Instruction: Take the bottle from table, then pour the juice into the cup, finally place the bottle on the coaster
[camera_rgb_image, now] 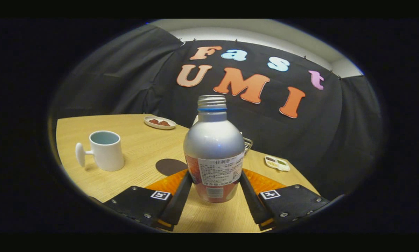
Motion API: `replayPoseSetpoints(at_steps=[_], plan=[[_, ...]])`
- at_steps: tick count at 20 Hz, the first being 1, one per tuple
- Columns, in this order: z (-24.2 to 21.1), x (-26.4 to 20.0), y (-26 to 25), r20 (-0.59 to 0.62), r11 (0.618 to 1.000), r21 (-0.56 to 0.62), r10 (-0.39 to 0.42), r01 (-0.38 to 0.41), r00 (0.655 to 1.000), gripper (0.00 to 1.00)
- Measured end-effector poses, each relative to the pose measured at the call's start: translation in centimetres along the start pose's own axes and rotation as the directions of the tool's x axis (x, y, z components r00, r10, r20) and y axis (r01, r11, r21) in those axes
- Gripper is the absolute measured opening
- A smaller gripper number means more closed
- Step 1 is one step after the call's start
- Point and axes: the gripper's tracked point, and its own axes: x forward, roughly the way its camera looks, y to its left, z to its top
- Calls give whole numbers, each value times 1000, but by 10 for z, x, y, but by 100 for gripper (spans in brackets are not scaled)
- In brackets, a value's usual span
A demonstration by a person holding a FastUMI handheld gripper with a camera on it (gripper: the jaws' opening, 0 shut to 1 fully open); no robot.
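- Two fingers (pixel 214 196) reached up from the lower middle of the frame, one on each side of the bottle (pixel 214 147), and both pressed against its lower body.
- Part of the bottle's lower sides sat behind the fingers, so the contact spots themselves were hidden.
- The bottle stood upright between the fingers at the centre of the frame, silver above, with a paper label and a reddish band lower down; its threaded neck carried no cap.
- Whether its base touched the tabletop (pixel 139 140) or sat just above it was hard to judge.
- A dark round coaster (pixel 169 166) lay just left of the bottle, partly covered by the bottle and the left finger.
- An orange mat (pixel 265 182) behind the bottle showed in pieces on both sides.
- A wire basket (pixel 248 143) peeked out from behind the bottle's right shoulder, mostly hidden.
- The white cup (pixel 106 150) stood at centre left, well apart from the fingers, handle pointing left; its contents could not be made out.
- A small dish (pixel 159 122) with reddish pieces lay beyond the cup, and a small tray (pixel 277 163) lay at right; the contents of both were too small to tell.
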Motion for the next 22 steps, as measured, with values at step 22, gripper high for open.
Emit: replayPoseSetpoints(at_steps=[22], plan=[[43,40,54,144,797,-594,-33,113,989,77]])
